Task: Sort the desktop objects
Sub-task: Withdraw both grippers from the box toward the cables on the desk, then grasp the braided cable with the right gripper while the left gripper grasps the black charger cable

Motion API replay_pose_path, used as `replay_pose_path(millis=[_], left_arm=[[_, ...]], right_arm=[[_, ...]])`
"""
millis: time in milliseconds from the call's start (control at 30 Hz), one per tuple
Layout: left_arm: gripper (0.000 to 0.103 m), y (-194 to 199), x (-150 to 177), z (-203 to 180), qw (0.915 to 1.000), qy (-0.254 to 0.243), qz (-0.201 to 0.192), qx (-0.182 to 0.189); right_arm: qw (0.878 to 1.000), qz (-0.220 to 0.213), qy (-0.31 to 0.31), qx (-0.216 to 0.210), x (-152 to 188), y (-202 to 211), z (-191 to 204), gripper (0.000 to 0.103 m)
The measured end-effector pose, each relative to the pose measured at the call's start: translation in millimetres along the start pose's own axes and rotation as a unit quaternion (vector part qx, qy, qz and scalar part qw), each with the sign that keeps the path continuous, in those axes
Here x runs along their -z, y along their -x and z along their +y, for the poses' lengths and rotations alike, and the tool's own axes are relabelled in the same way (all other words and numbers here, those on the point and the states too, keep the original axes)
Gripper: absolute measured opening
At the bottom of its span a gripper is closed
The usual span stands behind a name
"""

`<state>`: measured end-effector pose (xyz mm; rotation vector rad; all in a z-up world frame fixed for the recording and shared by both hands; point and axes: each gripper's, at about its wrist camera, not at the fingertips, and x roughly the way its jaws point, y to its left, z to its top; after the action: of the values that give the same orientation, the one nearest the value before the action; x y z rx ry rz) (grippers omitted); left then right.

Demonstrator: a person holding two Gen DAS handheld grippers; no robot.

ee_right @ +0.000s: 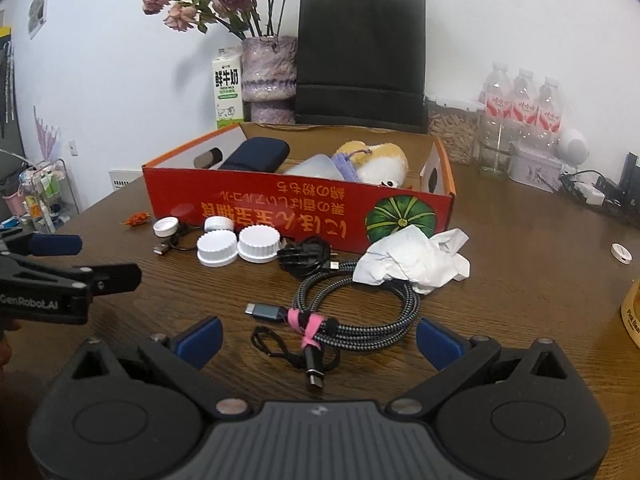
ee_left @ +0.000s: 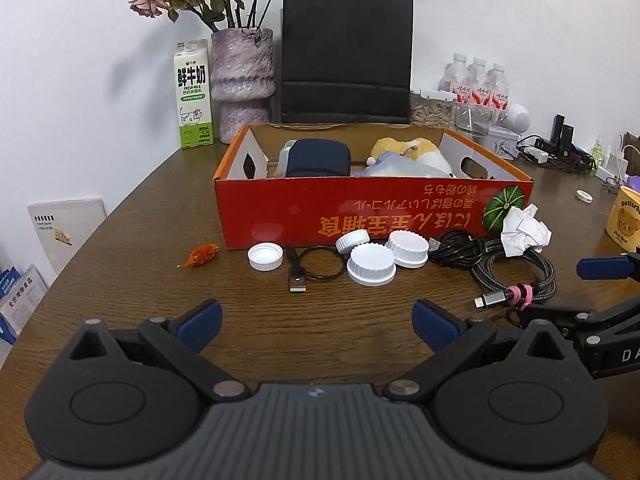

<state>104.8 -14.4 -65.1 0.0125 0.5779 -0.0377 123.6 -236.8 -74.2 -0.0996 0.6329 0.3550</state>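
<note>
Desktop objects for sorting lie in a loose row along the near wall of a red cardboard box [ee_left: 360, 208], across the middle of both views, on a brown wooden table [ee_left: 160, 208].

The box is open-topped, with upside-down yellow lettering and a green pumpkin picture on its near wall. Inside it are a dark blue case [ee_left: 318, 158] at the left and a yellow and white plush toy [ee_left: 416, 148] at the right; a pale item between them cannot be made out.

Behind the box, in the upper centre of the frame, stands a black paper bag [ee_left: 346, 52]. Left of the bag is a purple vase [ee_left: 242, 80] of dried roses, and left of that a milk carton [ee_left: 192, 94]. Three water bottles [ee_left: 476, 80] stand at the upper right.

In front of the box, from largest to smallest:
- A braided cable [ee_right: 360, 312], coiled and tied with a pink strap, lower centre of the right wrist view.
- A crumpled white tissue [ee_right: 412, 258], resting on the far edge of that coil and touching the box.
- A thin black cable [ee_left: 456, 246], bundled, just left of the tissue.
- Two large white ribbed caps [ee_left: 372, 264], side by side and touching.
- A thin USB cable [ee_left: 298, 280], looped left of the caps.
- Two smaller white caps [ee_left: 265, 256], nearer the box.
- An orange scrap [ee_left: 200, 256], apart at the left.

The left gripper [ee_left: 316, 326] is spread wide and holds nothing, low over bare table. The right gripper [ee_right: 318, 340] is also spread wide and empty, with the braided cable's near end lying between its fingers.
</note>
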Motion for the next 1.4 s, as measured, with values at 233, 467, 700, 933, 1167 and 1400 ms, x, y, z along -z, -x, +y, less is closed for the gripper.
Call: replay_pose_path(millis=[233, 467, 700, 933, 1167, 1400], left_arm=[[0.103, -4.0, -0.4, -0.5, 1.0000, -0.002, 0.007, -0.001], [0.103, -5.6, -2.4, -0.8, 1.0000, -0.002, 0.007, -0.003], [0.103, -9.1, -3.4, 2.0, 0.9999, 0.002, 0.013, -0.006], [0.103, -13.4, -2.1, 5.3, 0.9998, 0.007, 0.019, -0.005], [0.103, -12.3, -1.0, 6.1, 0.9997, 0.009, 0.019, -0.007], [0.103, -11.2, -0.9, 7.0, 0.9997, 0.009, 0.020, -0.009]], right_arm=[[1.000, 0.004, -0.014, 0.007, -8.5, -6.9, -6.1, 0.103], [0.999, 0.026, -0.026, 0.024, -26.3, -27.8, -8.7, 0.103], [0.996, 0.065, -0.050, 0.028, -27.1, -55.0, -14.1, 0.103], [0.998, 0.050, -0.027, 0.034, -17.1, -56.9, -8.6, 0.089], [0.999, 0.044, -0.021, 0.017, -14.0, -49.2, -6.6, 0.087], [0.999, 0.029, -0.025, 0.005, -14.4, -36.2, -7.5, 0.087]])
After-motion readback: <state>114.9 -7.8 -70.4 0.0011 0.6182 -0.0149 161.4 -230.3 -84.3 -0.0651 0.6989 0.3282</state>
